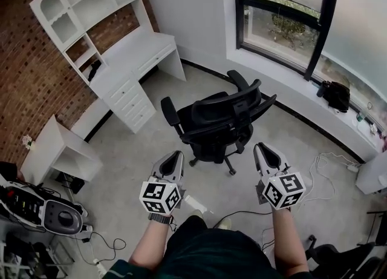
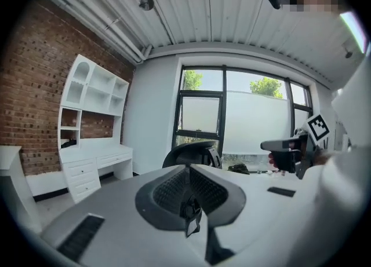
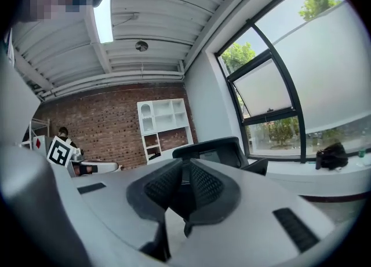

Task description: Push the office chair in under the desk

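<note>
**Chair not yet under desk: both grippers closed, empty**

Desk (image 1: 142,46): white, w/ shelf unit on top, set against brick wall at far left. Knee space beside drawers (image 1: 130,99) looks free, so stowing appears possible.

Left gripper (image 1: 176,154): jaws fully together, nothing betw. them; left gripper view agrees (image 2: 188,168).

Office chair (image 1: 217,120): black, on open floor mid-room, well apart from desk's front edge and nearer window wall. Backrest appears to face the person.

Right gripper (image 1: 261,147): jaws likewise together, nothing held; same in right gripper view (image 3: 184,167).

Assessment: grippers sit either side of chair back, near but not touching. Closed jaws make blunt tips, which suits a push; no grip req'd. Task judged at approach stage. Chair must roll left toward desk's front edge, prob. w/ some turning. Risk: castors may swivel off line.
</note>
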{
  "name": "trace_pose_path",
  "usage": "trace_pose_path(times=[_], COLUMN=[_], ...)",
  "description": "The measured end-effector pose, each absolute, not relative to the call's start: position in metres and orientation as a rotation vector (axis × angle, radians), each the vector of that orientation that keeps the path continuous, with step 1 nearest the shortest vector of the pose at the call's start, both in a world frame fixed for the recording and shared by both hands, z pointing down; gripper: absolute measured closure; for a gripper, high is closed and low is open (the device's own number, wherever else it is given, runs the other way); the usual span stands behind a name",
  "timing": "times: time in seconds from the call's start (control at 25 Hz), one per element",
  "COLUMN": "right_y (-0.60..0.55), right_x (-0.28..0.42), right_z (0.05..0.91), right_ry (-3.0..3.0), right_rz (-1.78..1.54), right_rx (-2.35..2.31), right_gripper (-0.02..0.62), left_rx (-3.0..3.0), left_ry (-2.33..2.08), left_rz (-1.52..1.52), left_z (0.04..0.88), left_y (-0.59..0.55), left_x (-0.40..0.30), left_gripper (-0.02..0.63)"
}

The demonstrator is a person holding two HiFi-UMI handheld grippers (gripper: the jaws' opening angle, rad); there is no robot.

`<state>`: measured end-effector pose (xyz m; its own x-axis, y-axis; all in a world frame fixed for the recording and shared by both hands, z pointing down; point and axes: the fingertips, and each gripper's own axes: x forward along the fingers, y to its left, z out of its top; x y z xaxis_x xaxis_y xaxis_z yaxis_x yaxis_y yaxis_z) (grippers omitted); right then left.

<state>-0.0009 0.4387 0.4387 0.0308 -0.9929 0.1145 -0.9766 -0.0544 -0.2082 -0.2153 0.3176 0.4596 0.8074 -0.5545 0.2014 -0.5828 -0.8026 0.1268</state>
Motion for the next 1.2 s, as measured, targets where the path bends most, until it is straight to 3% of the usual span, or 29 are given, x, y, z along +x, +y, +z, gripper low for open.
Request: trace_pose_path(times=[0.16, 0.56, 0.72, 1.2], right_y=[0.437, 0.396, 0.372, 0.305], right_x=[0.022, 0.08, 0.118, 0.24], right_z=[0.454, 0.475, 0.485, 0.542], right_ry=[2.075, 1.89, 1.748, 1.246], right_rz=[-0.412, -0.53, -0.576, -0.737], right_rx=[-2.227, -2.294, -2.359, -2.562], right_gripper=[0.528, 0.519, 0.509, 0.391], left_rx=[2.837, 3.066, 3.141, 3.286], left_ry=[-0.886, -0.718, -0.614, 0.021], left_rz=[0.3, 0.429, 0.584, 1.176], left_z=[0.477, 0.509, 0.527, 0.627], left_y=[0.313, 0.272, 0.24, 0.212], left_x=[-0.21, -0.173, -0.159, -0.131], left_gripper=[0.58, 0.412, 0.408, 0.405])
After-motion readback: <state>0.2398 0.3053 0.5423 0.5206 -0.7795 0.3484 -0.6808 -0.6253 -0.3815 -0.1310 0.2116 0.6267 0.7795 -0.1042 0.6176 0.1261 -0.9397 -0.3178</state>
